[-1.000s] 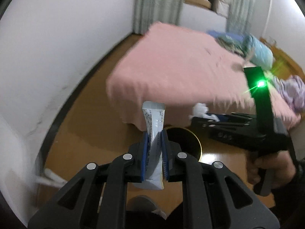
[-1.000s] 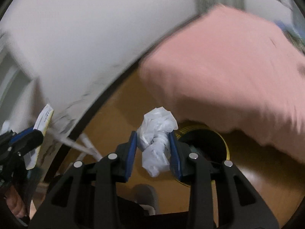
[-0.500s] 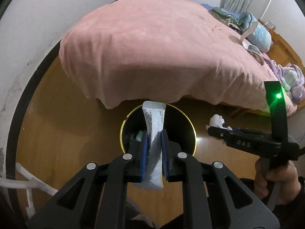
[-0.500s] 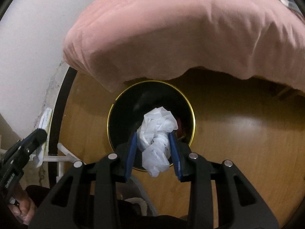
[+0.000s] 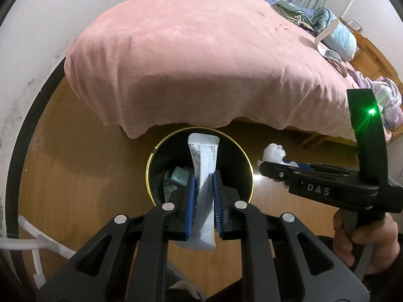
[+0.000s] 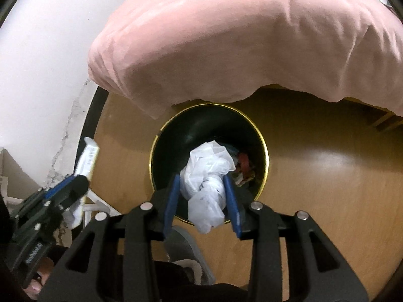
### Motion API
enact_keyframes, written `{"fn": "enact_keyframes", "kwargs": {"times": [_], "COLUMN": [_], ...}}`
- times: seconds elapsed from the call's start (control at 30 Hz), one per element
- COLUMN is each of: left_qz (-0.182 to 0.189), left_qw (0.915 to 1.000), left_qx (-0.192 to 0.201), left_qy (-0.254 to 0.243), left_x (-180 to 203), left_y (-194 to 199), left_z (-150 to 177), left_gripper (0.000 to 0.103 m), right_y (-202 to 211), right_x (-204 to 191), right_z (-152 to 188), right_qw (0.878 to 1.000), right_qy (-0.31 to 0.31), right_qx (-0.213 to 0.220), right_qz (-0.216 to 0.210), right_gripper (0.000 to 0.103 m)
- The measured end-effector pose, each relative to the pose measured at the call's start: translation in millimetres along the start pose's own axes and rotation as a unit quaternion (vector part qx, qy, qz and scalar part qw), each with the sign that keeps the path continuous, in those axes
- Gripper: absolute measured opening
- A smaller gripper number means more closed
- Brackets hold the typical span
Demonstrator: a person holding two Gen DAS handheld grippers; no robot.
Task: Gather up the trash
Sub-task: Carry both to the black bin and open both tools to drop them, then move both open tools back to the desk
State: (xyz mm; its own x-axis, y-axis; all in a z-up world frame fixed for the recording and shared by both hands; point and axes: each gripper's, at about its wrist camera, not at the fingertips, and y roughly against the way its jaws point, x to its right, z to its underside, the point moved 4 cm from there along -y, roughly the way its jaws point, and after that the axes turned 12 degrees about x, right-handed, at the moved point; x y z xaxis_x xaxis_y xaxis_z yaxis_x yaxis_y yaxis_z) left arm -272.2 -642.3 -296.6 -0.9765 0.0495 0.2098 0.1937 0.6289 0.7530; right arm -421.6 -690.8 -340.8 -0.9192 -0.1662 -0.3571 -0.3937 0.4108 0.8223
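A round black trash bin with a gold rim (image 5: 155, 151) (image 6: 264, 151) stands on the wooden floor at the bed's foot, with some trash inside. My left gripper (image 5: 203, 176) is shut on a white printed wrapper (image 5: 203, 156) and holds it above the bin's mouth. My right gripper (image 6: 201, 178) is shut on a crumpled white plastic bag (image 6: 206, 176), also above the bin. The right gripper with its bag (image 5: 273, 151) shows at the right of the left wrist view. The left gripper with its wrapper (image 6: 88, 156) shows at the left of the right wrist view.
A bed with a pink cover (image 5: 201, 58) (image 6: 252, 37) overhangs the bin's far edge. Clothes and bedding (image 5: 327, 25) lie at the bed's far end. A white wall with a dark skirting (image 5: 25, 75) runs on the left. White pipes (image 5: 37, 241) sit low left.
Both grippers have swung down and forward, so the bin now lies under them and looks larger. Each still holds its piece of trash.
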Motion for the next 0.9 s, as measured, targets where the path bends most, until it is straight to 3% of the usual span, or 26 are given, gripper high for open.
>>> {"fn": "enact_keyframes", "kwargs": {"times": [0.03,0.1,0.63,0.67,0.77,0.8,0.9], "left_qz": [0.001,0.003,0.010,0.008,0.008,0.005,-0.004], "left_qw": [1.0000,1.0000,0.9998,0.9997,0.9996,0.9996,0.9996], "left_qx": [0.000,-0.001,0.001,-0.001,0.011,0.018,0.028], "left_qy": [0.002,0.003,0.019,0.021,0.025,0.019,0.001], "left_x": [0,-1,-1,0,2,3,3], "left_y": [0,0,-2,-1,6,10,20], "left_z": [0,0,-4,-5,-9,-10,-10], "left_gripper": [0.013,0.013,0.015,0.019,0.050,0.056,0.056], "right_y": [1,6,16,17,23,25,36], "right_x": [-1,-5,13,14,15,15,12], "right_z": [0,-1,-4,-3,-4,-5,-10], "right_qw": [1.000,1.000,0.999,0.999,0.999,0.999,0.998], "right_qy": [0.002,0.009,-0.028,-0.030,-0.030,-0.031,-0.032], "right_qx": [0.003,0.014,0.024,0.025,0.030,0.032,0.043], "right_qz": [0.001,0.002,0.015,0.015,0.016,0.015,0.012], "right_gripper": [0.055,0.065,0.065,0.065,0.065,0.065,0.065]}}
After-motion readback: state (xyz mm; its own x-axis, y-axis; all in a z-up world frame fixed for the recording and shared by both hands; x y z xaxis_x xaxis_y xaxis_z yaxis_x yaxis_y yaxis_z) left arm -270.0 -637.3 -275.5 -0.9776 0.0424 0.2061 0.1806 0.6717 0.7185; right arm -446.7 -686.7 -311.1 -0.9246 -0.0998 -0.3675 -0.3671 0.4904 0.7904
